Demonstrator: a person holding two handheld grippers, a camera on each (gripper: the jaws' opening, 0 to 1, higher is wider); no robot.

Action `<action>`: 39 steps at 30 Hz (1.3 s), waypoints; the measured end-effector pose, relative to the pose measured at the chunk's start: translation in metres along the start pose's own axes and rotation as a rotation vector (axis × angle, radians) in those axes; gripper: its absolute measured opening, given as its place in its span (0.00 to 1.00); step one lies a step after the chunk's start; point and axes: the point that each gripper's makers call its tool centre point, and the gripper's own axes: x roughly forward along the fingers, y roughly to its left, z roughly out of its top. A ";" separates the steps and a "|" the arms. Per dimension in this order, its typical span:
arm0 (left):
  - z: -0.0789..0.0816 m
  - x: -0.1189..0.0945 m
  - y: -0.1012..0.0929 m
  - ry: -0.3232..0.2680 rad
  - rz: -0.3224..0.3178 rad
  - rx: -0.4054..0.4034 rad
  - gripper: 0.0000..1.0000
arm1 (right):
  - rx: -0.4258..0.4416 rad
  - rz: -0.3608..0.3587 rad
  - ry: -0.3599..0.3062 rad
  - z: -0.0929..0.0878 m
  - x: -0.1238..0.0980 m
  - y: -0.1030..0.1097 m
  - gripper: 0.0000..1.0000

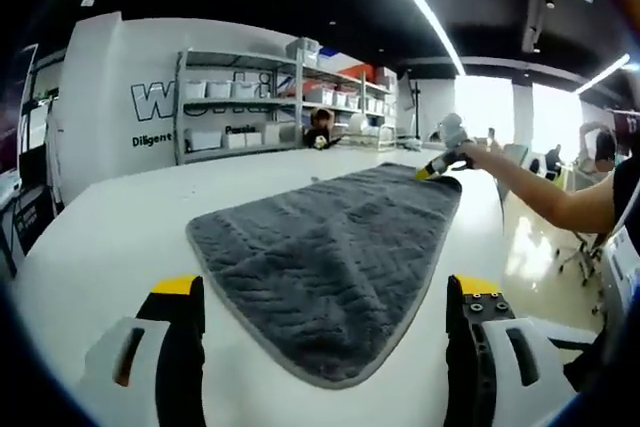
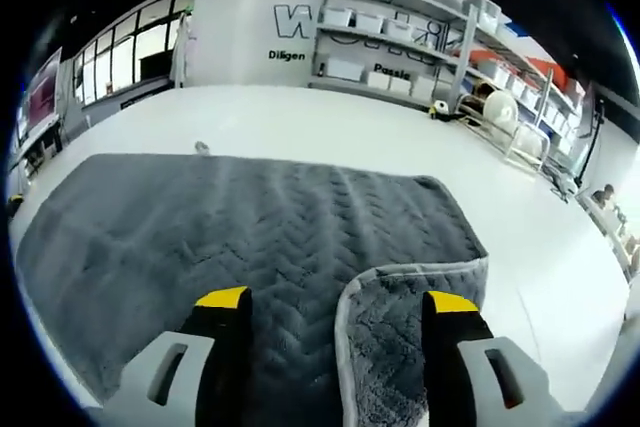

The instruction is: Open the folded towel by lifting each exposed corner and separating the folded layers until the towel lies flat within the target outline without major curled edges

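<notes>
A grey towel (image 1: 330,247) with a herringbone weave lies spread on the white table (image 1: 110,237). In the left gripper view its rounded near corner reaches down between my left gripper (image 1: 327,289), which is open with its jaws wide on either side of that corner. A person's arm holds my right gripper (image 1: 442,165) at the towel's far right corner. In the right gripper view the towel (image 2: 230,237) stretches away to the left, and one corner (image 2: 410,312) is folded back over it. That flap lies between the wide jaws of the open right gripper (image 2: 337,299).
Shelves with white bins (image 1: 260,97) stand along the back wall, and a person (image 1: 320,129) sits behind the table. Chairs (image 1: 585,247) and bare floor lie past the table's right edge. A small object (image 2: 200,147) sits on the table beyond the towel; a wire rack (image 2: 495,112) stands far right.
</notes>
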 end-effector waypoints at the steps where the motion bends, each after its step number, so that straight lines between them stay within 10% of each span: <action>1: 0.001 -0.001 0.000 0.000 -0.003 -0.002 0.99 | 0.011 -0.008 0.004 0.001 0.002 -0.003 0.64; 26: -0.004 -0.003 -0.001 0.002 0.003 -0.017 0.98 | 0.056 -0.078 -0.013 0.006 0.022 -0.016 0.29; 39: -0.006 -0.004 -0.007 0.000 -0.008 -0.019 0.97 | 0.108 -0.098 -0.016 0.004 0.027 -0.013 0.46</action>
